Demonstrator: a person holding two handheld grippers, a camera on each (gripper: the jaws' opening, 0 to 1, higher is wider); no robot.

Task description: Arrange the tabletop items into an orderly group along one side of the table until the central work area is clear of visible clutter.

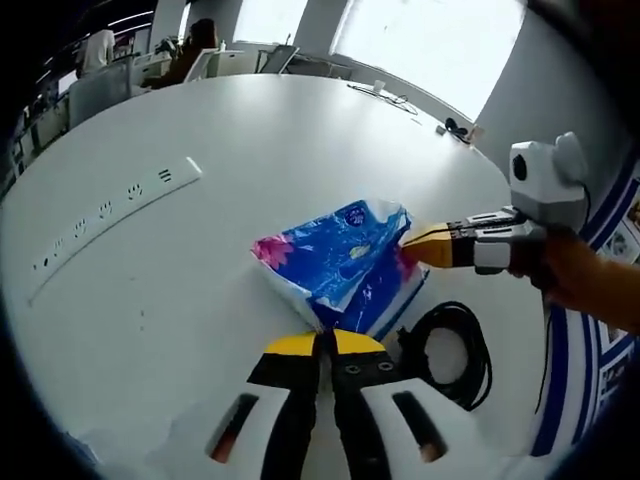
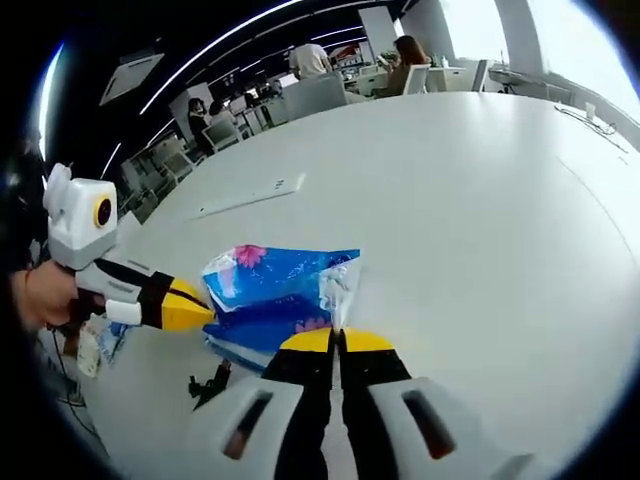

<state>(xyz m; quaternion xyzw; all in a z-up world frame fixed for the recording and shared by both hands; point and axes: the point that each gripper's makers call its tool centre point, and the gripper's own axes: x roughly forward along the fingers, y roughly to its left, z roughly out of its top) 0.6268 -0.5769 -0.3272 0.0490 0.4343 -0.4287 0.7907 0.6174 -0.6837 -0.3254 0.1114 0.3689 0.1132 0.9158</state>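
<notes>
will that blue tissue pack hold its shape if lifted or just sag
The tissue pack will probably sag: its plastic wrap is crumpled and loose at one end. It looks light, so two pinches by the left gripper and right gripper should lift it, though the film may slip.

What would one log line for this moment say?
left gripper: shut on tissue pack | right gripper: shut on tissue pack | pack on table
</notes>
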